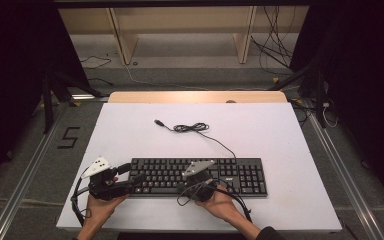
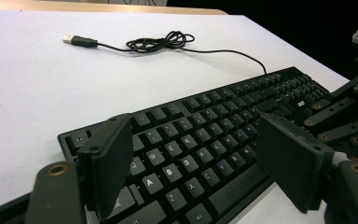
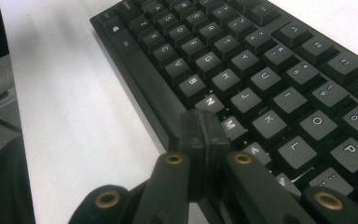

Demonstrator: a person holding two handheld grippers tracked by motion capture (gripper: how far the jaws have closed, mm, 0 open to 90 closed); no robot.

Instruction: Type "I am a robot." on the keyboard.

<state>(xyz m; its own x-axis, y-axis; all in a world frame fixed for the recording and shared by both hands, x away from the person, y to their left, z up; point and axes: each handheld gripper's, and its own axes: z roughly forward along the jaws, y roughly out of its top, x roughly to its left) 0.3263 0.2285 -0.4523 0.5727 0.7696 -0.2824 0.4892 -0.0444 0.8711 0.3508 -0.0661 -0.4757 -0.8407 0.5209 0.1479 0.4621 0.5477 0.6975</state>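
A black keyboard point(image 1: 200, 176) lies flat on the white desk point(image 1: 280, 135), near the person's edge and roughly centred from left to right, with its long side parallel to that edge. Its thin black cable point(image 1: 220, 142) leaves the far edge of the keyboard, runs toward the far left, gathers into a loose tangle point(image 1: 191, 128) and ends in a USB plug point(image 1: 158, 122) lying on the bare desk, well apart from the keys.

The left claw point(image 1: 132, 178) is held at the left end of the keyboard, the left hand point(image 1: 97, 207) gripping it from the near side. In the left gripper view its jaws stand wide apart, one over the leftmost keys and the other toward the space bar's right end, with the letter rows showing between them and nothing clamped. Whether the pads touch the keys cannot be told.

The right claw point(image 3: 203, 135) sits at the near edge of the keyboard, a little right of its middle, with the right hand point(image 1: 225, 205) behind it. In the right gripper view its two jaws are pressed flat together, closed on nothing, and their tips sit at the keyboard's near edge just by the N and M keys, at the right end of the space bar. The grey three-cornered plate on this claw tilts over the middle keys in the high view.

Beyond the desk's far wooden edge point(image 1: 197, 96) the floor carries loose cables and the legs of a wooden frame point(image 1: 125, 40).
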